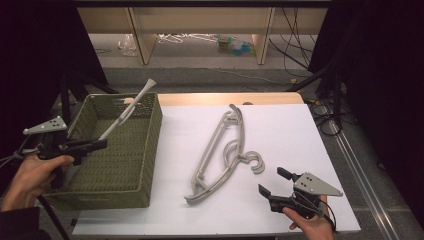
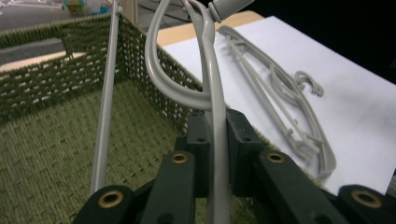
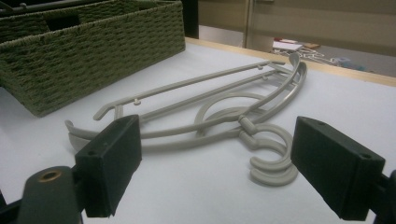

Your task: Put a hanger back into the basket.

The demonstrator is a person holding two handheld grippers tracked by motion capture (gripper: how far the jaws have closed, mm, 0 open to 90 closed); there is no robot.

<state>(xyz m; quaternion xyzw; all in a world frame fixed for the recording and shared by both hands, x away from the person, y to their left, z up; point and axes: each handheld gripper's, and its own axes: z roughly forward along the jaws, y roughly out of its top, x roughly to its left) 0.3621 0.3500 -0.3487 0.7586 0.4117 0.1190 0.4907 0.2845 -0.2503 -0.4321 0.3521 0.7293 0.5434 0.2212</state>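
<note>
My left gripper (image 1: 101, 144) is shut on a grey plastic hanger (image 1: 125, 114) and holds it over the green woven basket (image 1: 156, 125). The hanger slants up past the basket's far rim. In the left gripper view the jaws (image 2: 217, 127) pinch the hanger's thin bar (image 2: 212, 84), and its curved arm loops above the basket wall (image 2: 46, 88). Two more grey hangers (image 1: 220, 150) lie stacked on the white board (image 1: 285, 130), hooks toward the right. My right gripper (image 1: 272, 180) stands open just right of those hooks (image 3: 273, 163), apart from them.
The basket takes up the left side of the table, with the person's left hand beside its near left corner. Bare white board lies to the right of the stacked hangers. Beyond the table are a wooden shelf frame (image 1: 200, 20), floor clutter and cables.
</note>
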